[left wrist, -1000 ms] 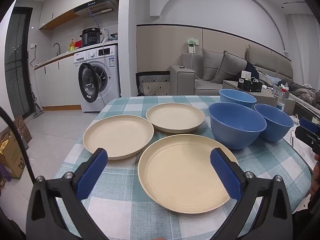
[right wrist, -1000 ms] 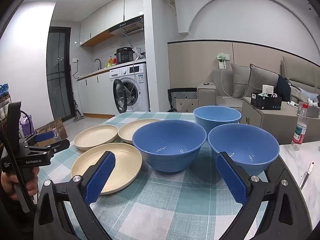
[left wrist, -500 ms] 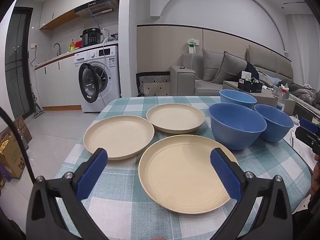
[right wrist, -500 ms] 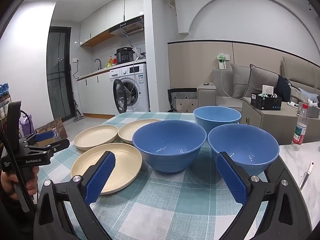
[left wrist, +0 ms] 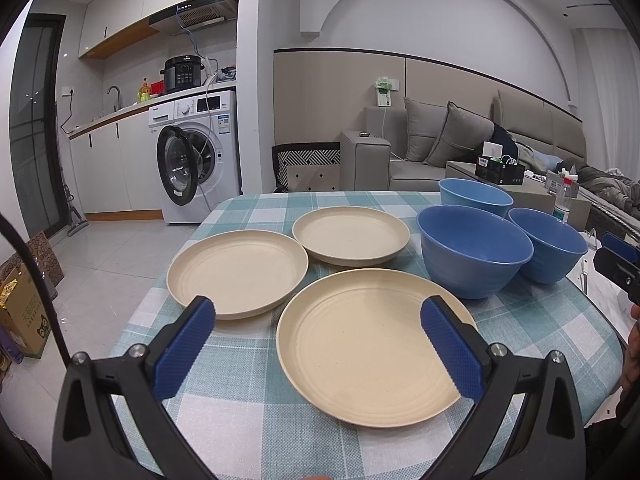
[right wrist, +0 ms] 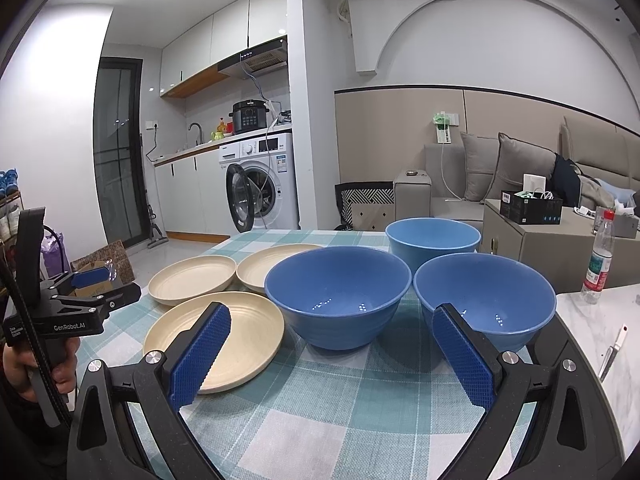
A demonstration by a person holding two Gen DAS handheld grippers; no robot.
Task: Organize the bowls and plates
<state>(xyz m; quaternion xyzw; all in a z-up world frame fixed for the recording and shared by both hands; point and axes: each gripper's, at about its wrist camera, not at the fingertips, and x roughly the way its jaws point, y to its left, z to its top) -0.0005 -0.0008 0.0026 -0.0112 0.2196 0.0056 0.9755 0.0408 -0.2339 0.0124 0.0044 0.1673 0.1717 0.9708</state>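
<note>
Checked teal-and-white cloth covers the counter (left wrist: 248, 408), where three round beige plates (left wrist: 372, 344) and three deep blue bowls (right wrist: 338, 296) sit separately, unstacked. Left gripper (left wrist: 318, 344) and right gripper (right wrist: 330, 354) hover with jaws spread, holding nothing. Stacking seems not yet begun; next, likely pinch a plate rim.

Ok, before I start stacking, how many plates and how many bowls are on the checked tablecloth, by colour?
Cream plates: 3
Blue bowls: 3
Total: 6
</note>
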